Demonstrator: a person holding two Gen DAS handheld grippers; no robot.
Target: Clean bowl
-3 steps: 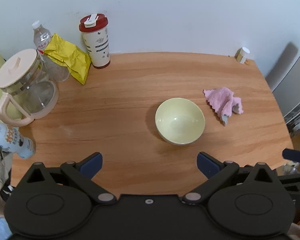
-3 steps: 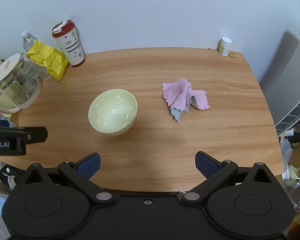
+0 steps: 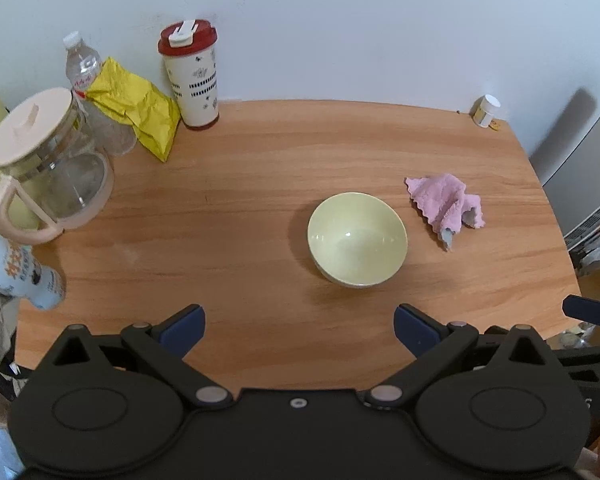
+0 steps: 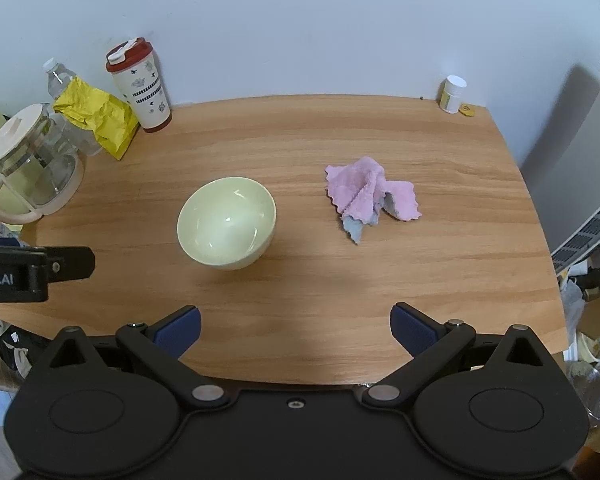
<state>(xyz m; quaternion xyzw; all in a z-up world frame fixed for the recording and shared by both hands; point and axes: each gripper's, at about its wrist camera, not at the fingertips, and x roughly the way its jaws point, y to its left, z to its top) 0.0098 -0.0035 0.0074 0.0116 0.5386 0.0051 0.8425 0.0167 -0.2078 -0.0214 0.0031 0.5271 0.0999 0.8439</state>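
Note:
A pale yellow-green bowl (image 3: 357, 239) stands upright and empty on the wooden table (image 3: 260, 160); it also shows in the right wrist view (image 4: 227, 223). A crumpled pink cloth (image 3: 446, 204) lies just right of it, apart from the bowl, and shows in the right wrist view (image 4: 370, 196). My left gripper (image 3: 299, 330) is open and empty, hovering near the table's front edge, short of the bowl. My right gripper (image 4: 295, 330) is open and empty, also at the front edge, with the cloth ahead and slightly right.
At the back left stand a glass pitcher (image 3: 48, 164), a water bottle (image 3: 85, 68), a yellow bag (image 3: 134, 108) and a red-lidded tumbler (image 3: 191, 76). A small white jar (image 3: 486, 110) sits at the back right corner. The left gripper's body (image 4: 28, 270) shows at the right view's left edge.

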